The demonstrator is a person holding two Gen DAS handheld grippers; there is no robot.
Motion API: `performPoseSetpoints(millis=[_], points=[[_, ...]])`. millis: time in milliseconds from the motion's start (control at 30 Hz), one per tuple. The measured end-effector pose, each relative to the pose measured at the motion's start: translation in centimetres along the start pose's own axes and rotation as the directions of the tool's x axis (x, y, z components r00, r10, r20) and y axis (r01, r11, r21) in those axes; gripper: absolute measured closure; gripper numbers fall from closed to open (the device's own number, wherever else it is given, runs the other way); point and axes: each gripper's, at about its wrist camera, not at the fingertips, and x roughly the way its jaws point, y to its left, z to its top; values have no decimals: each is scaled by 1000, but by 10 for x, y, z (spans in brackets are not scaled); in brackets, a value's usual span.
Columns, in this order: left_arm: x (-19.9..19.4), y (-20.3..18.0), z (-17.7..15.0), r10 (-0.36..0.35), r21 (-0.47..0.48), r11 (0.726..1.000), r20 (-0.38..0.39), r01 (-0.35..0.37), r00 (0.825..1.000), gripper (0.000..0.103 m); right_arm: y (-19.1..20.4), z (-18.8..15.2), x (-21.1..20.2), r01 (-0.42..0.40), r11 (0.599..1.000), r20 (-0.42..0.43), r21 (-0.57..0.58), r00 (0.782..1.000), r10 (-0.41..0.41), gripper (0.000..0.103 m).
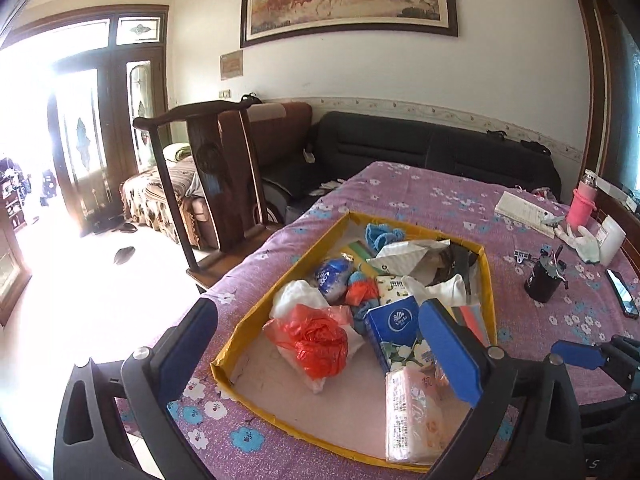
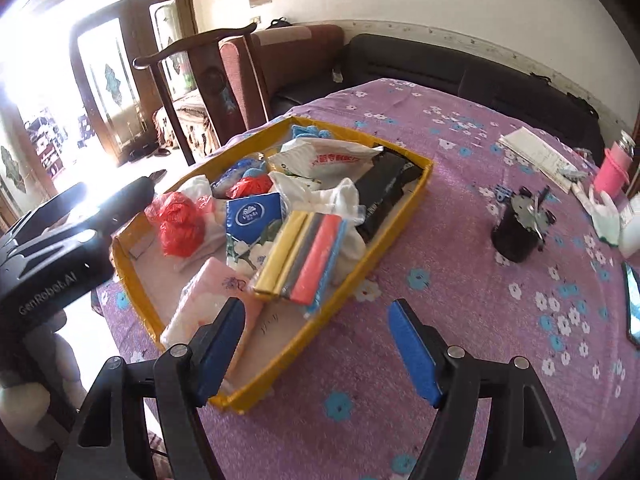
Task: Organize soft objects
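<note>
A yellow-edged cardboard tray (image 1: 489, 280) (image 2: 416, 190) sits on the purple flowered table. It holds soft things: a red plastic bag (image 1: 316, 344) (image 2: 178, 220), a blue tissue pack (image 1: 394, 322) (image 2: 252, 216), a pink tissue pack (image 1: 414, 416) (image 2: 208, 304), blue knitted items (image 1: 382, 234), white bags and a bundle of coloured cloths (image 2: 304, 256). My left gripper (image 1: 320, 344) is open and empty, hovering over the tray's near end. My right gripper (image 2: 320, 344) is open and empty, just above the tray's near right corner.
A black cup with metal tools (image 1: 544, 280) (image 2: 518, 232), a pink bottle (image 1: 582, 208) (image 2: 614, 168), a white glove (image 1: 584, 240), papers (image 1: 524, 208) and a phone (image 1: 622, 292) lie on the table's right side. A wooden chair (image 1: 208, 184) stands at the left edge.
</note>
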Motion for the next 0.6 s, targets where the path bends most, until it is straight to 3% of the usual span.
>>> performPoseSetpoints(millis=[100, 167, 267, 433, 600], points=[[-22, -5, 1, 75, -25, 997, 77, -73, 994, 0, -14, -11, -13, 0, 999, 17, 40, 1000, 0, 24], [-40, -10, 2, 127, -42, 992, 150, -122, 980, 0, -22, -17, -19, 2, 998, 24, 56, 1000, -4, 23], [-58, -16, 2, 142, -62, 989, 218, -131, 966, 0, -34, -26, -27, 6, 997, 32, 80, 999, -8, 23], [-64, -33, 2, 101, -35, 995, 228, -95, 969, 0, -46, -37, -37, 20, 996, 52, 90, 998, -25, 23], [-57, -41, 4, 118, 2, 993, 205, -121, 972, 0, -51, -43, -41, 24, 996, 65, 90, 997, -30, 22]])
